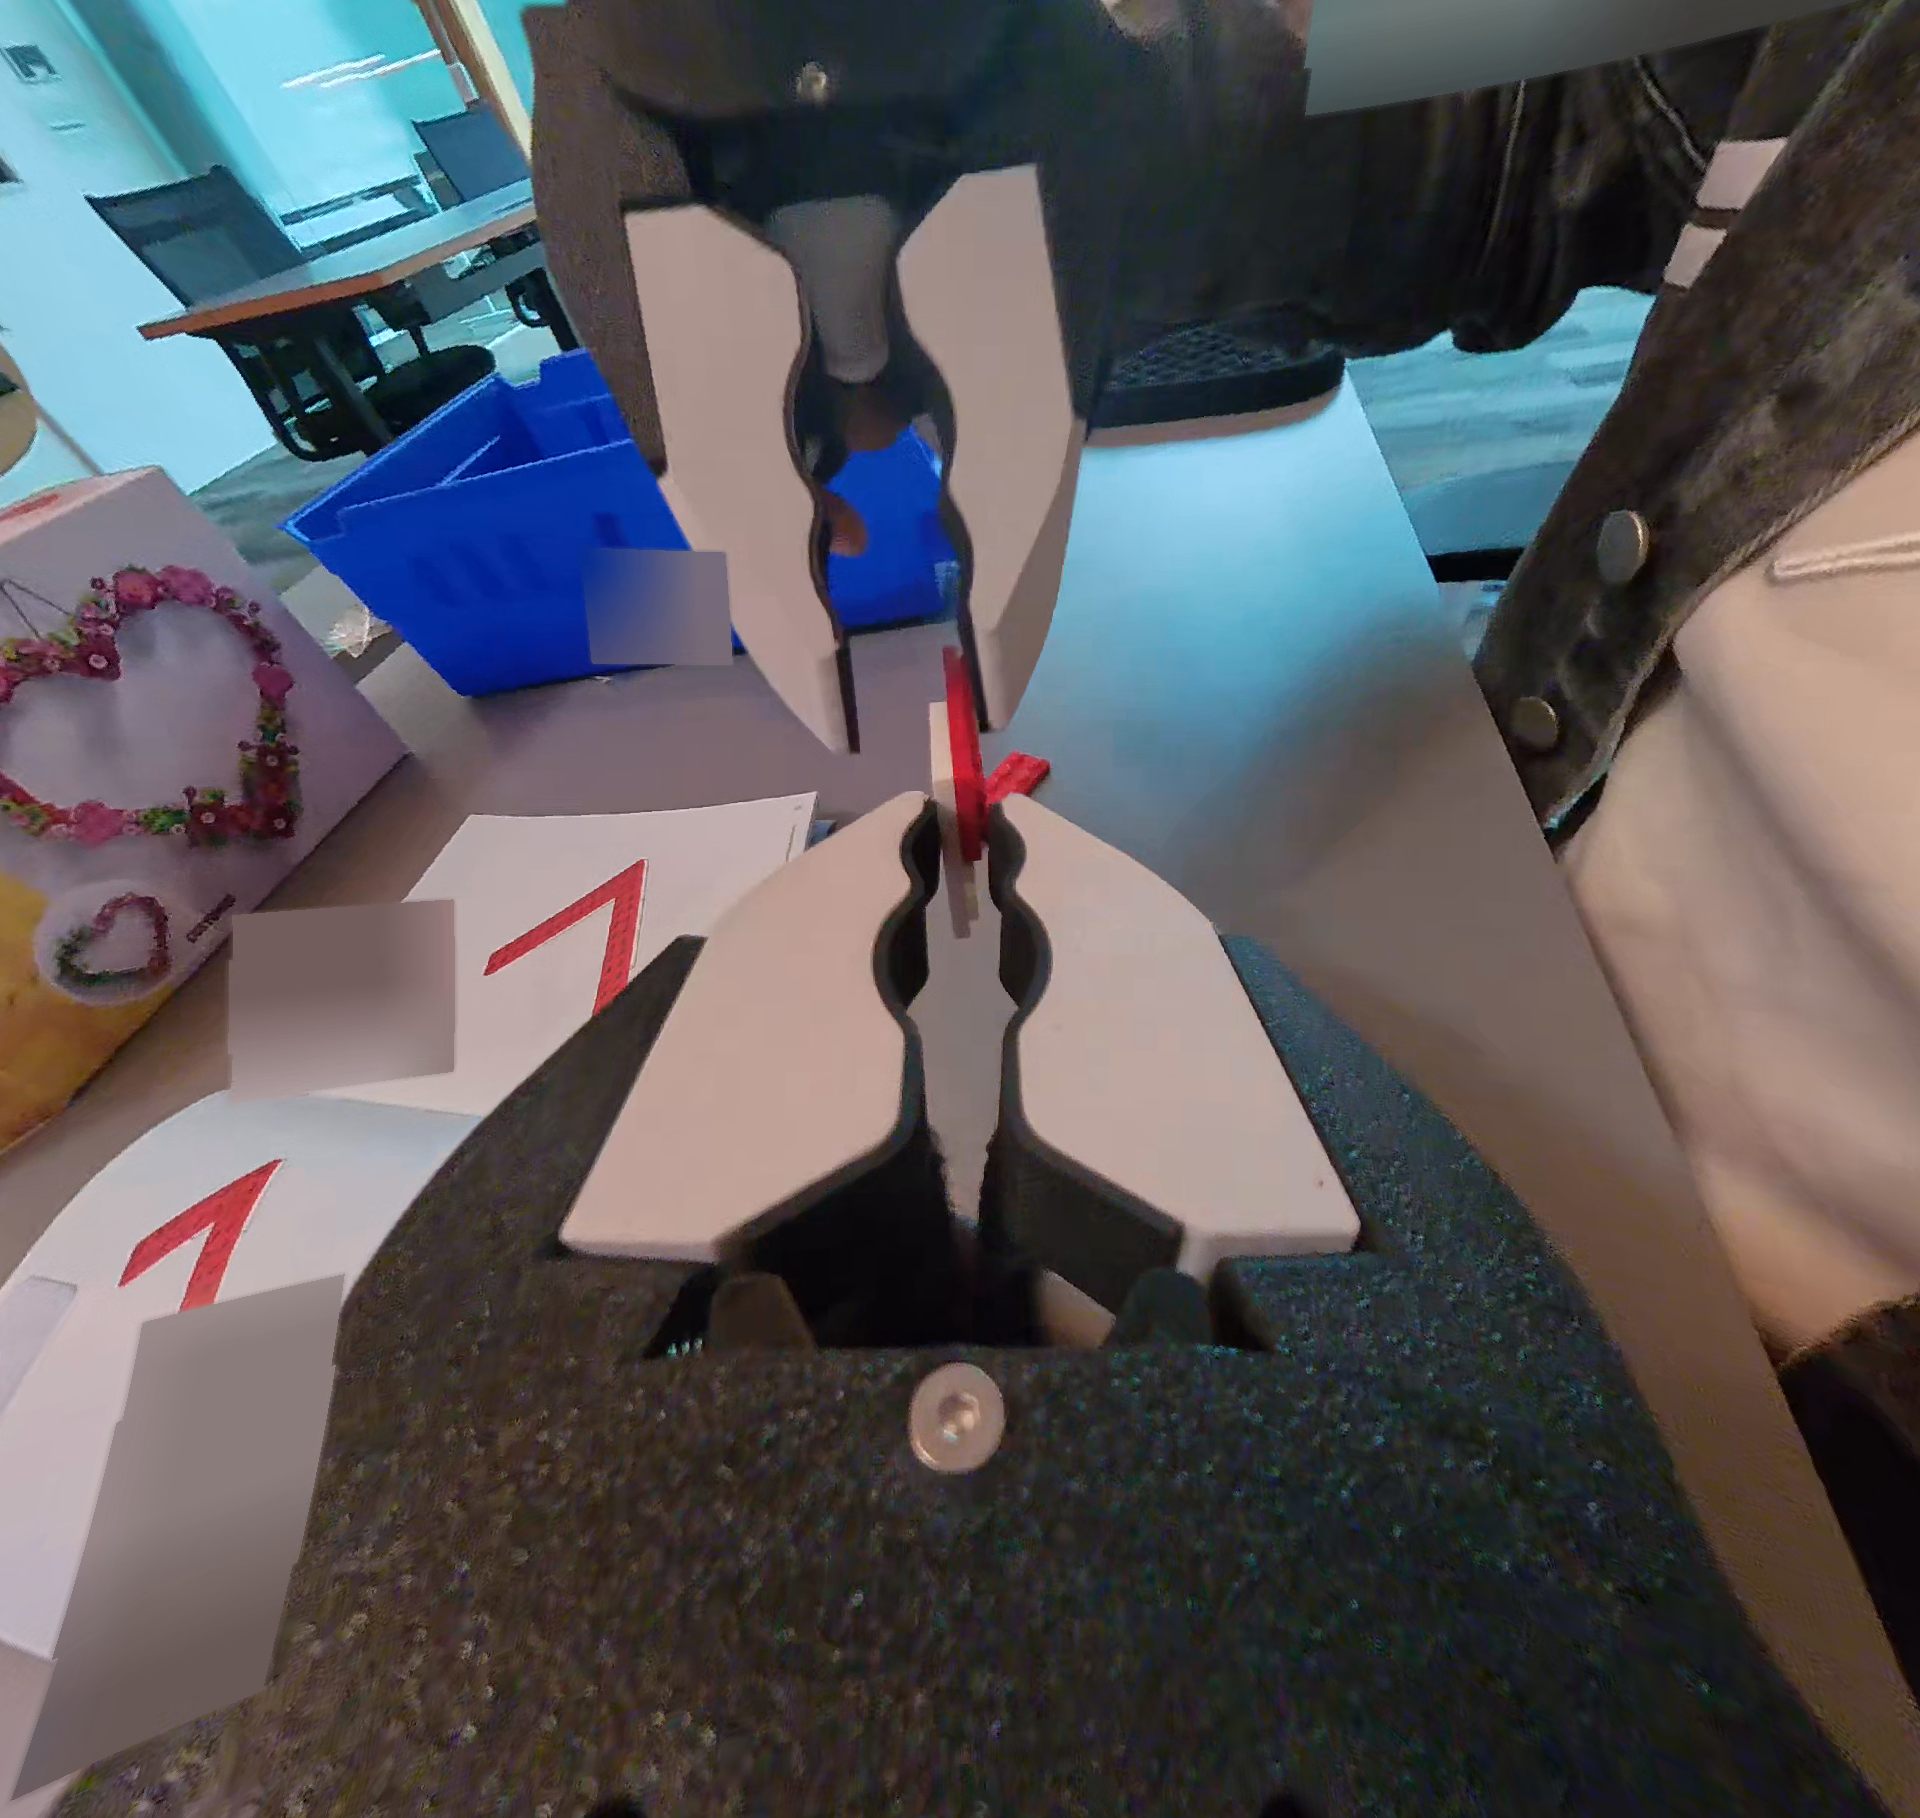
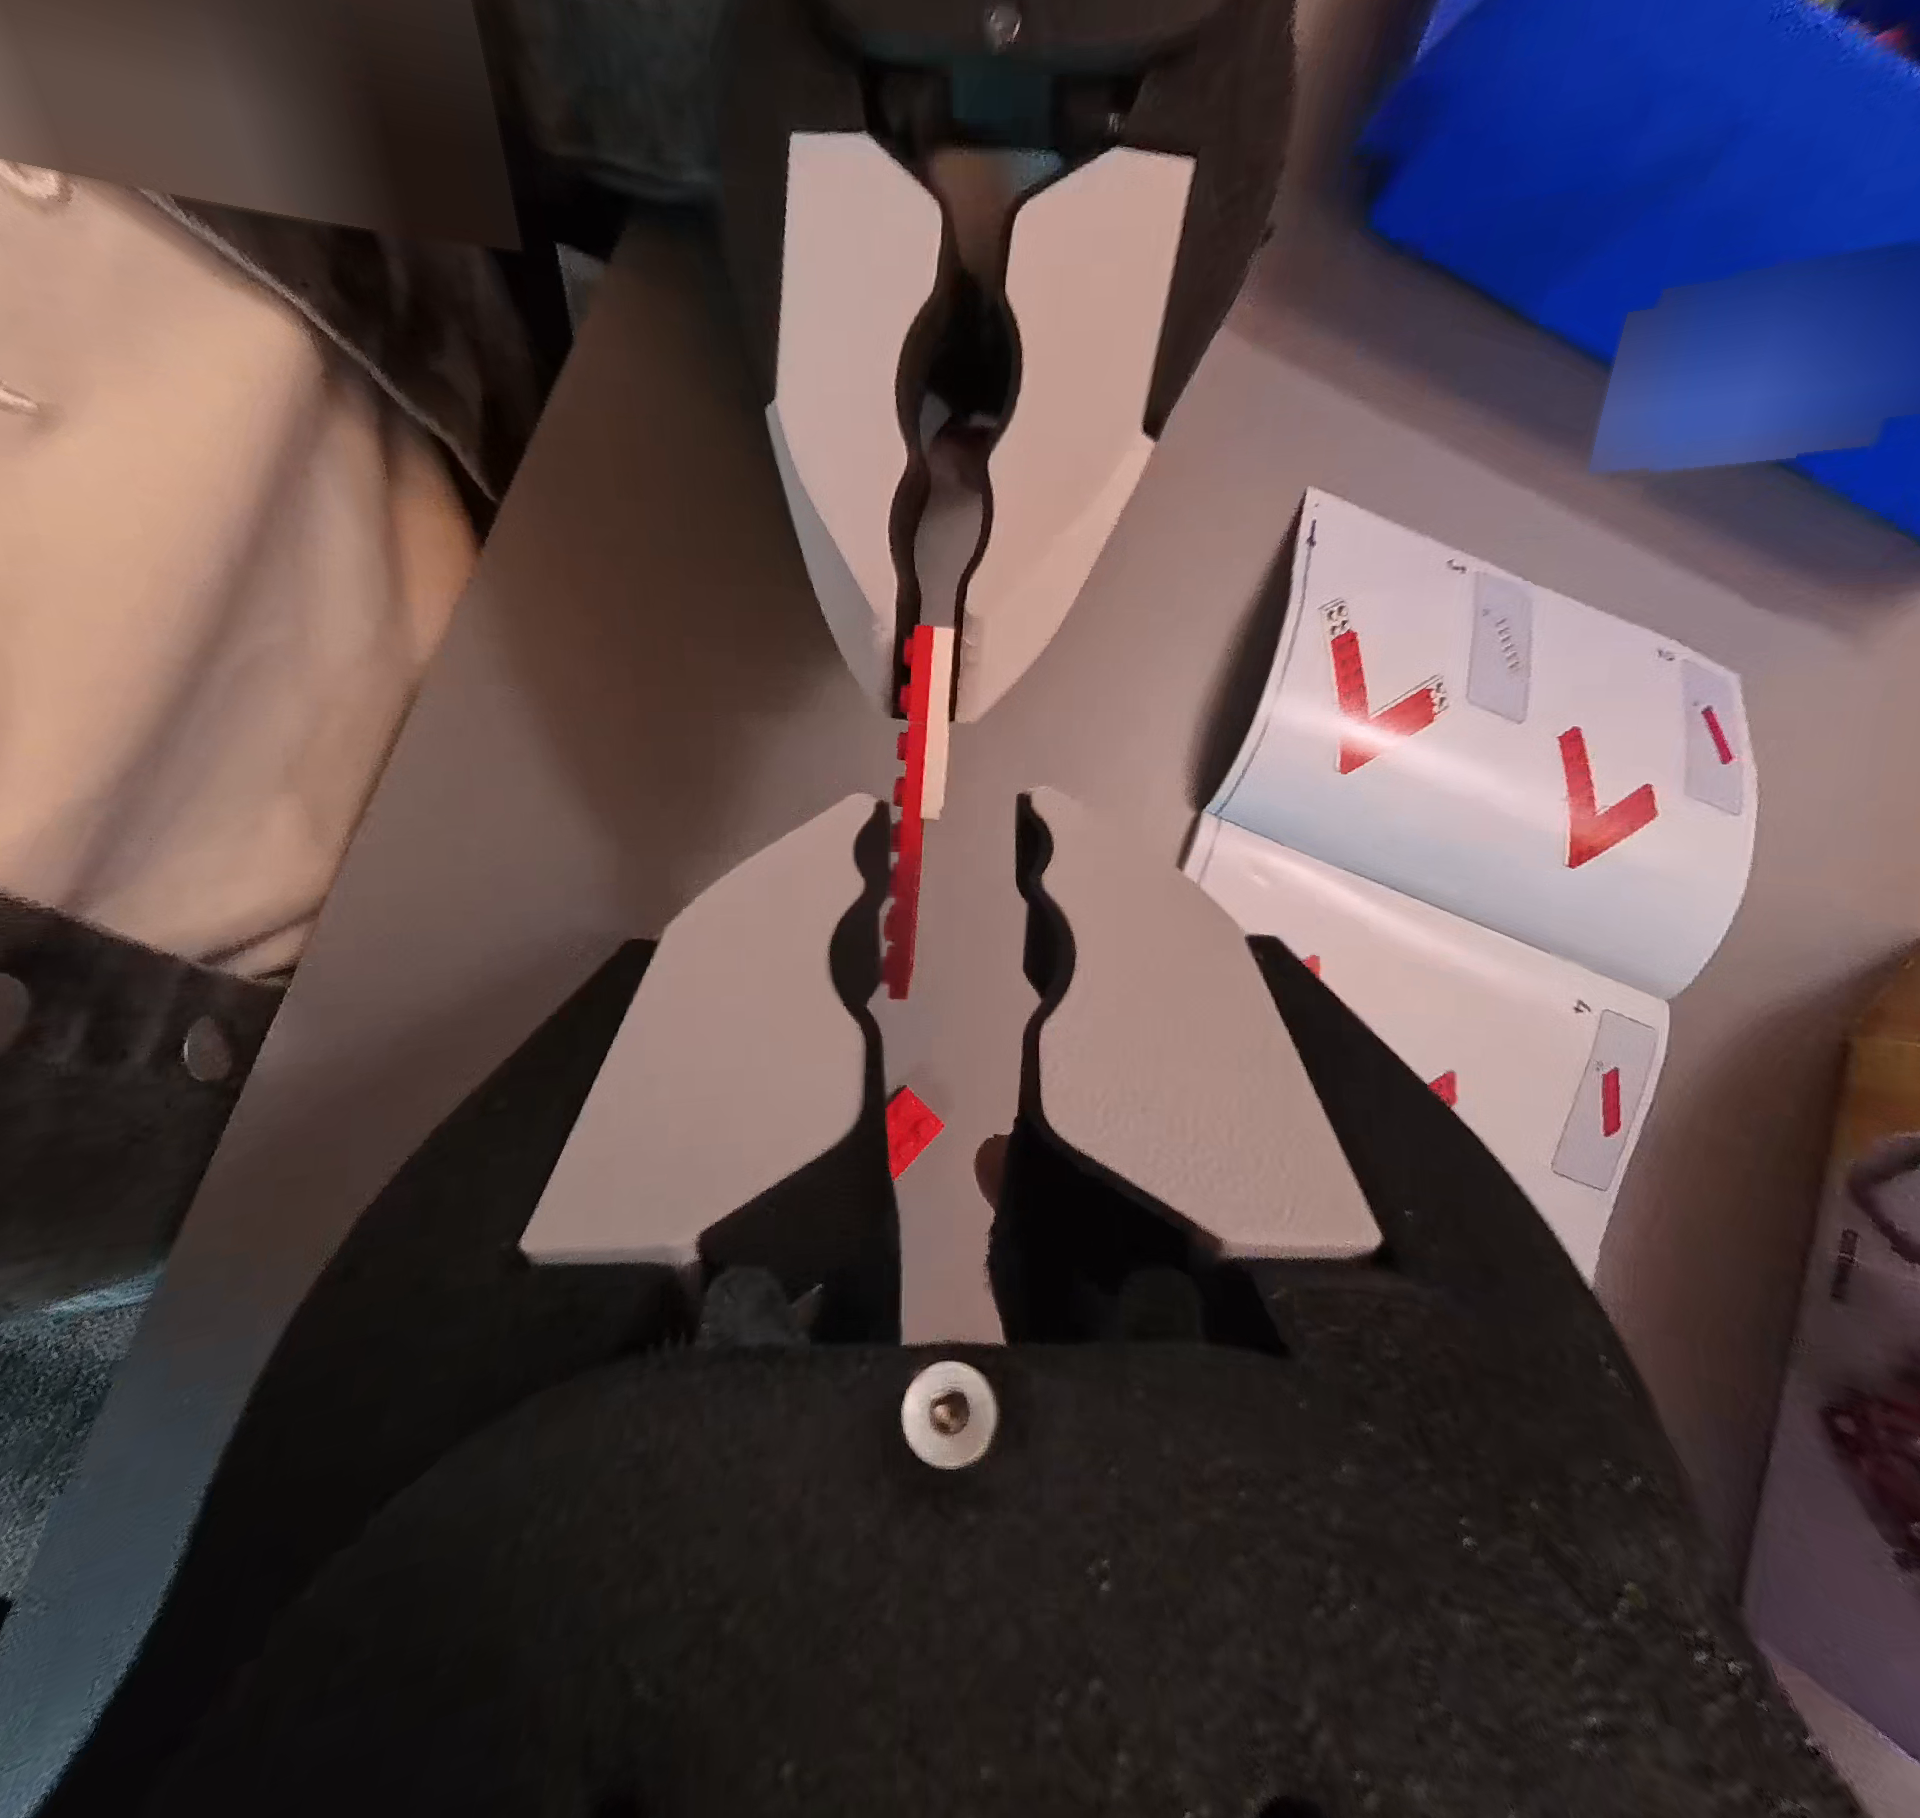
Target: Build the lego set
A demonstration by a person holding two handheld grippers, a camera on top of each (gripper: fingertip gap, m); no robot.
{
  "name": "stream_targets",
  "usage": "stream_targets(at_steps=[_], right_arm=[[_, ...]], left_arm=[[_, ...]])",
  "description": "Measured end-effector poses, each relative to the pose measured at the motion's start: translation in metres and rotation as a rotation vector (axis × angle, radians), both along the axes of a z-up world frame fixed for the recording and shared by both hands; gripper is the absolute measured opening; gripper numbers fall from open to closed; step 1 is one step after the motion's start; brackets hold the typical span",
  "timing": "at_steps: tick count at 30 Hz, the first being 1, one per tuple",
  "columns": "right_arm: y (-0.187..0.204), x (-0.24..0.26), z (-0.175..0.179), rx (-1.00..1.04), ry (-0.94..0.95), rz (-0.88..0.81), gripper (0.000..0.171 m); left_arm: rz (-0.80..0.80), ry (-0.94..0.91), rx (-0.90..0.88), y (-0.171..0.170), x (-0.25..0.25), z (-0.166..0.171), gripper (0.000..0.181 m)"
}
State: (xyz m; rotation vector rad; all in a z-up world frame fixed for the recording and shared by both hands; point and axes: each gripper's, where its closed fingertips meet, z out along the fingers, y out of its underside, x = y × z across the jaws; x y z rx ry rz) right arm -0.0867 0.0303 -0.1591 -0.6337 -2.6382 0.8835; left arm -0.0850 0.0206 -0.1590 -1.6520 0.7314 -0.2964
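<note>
A red-and-white plate stack [image 1: 961,781] is clamped by the left gripper [image 1: 961,818], held above the grey table [image 1: 1226,688]. The right gripper [image 2: 951,812] is spread wide, the stack between its tips. A loose red piece [image 2: 912,1129] lies below. Booklet [image 2: 1475,750], blue bin [image 1: 488,542] and set box [image 1: 156,729] sit nearby; office desks behind.

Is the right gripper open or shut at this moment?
Open. In its own view the right gripper shows a clear gap between its fingertips, with the red plate beside one fingertip, not clamped.
</note>
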Motion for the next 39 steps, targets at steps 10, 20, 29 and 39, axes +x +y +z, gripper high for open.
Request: stream_targets(at_steps=[10, 20, 29, 39], right_arm=[[-0.010, 0.005, -0.008, 0.014, -0.002, 0.013, 0.008], [-0.006, 0.007, -0.018, 0.044, 0.021, -0.013, 0.007], [0.012, -0.012, 0.022, -0.092, 0.165, -0.207, 0.061], [0.029, -0.017, 0.040, 0.003, 0.643, -0.283, 0.055]], left_arm=[[-0.015, 0.032, -0.016, -0.001, 0.004, -0.005, 0.008], [0.008, 0.100, -0.043, 0.002, 0.005, -0.014, 0.007], [0.151, -0.114, -0.015, 0.016, -0.018, 0.003, 0.008], [0.054, -0.841, -0.197, 0.018, -0.025, 0.031, 0.007]])
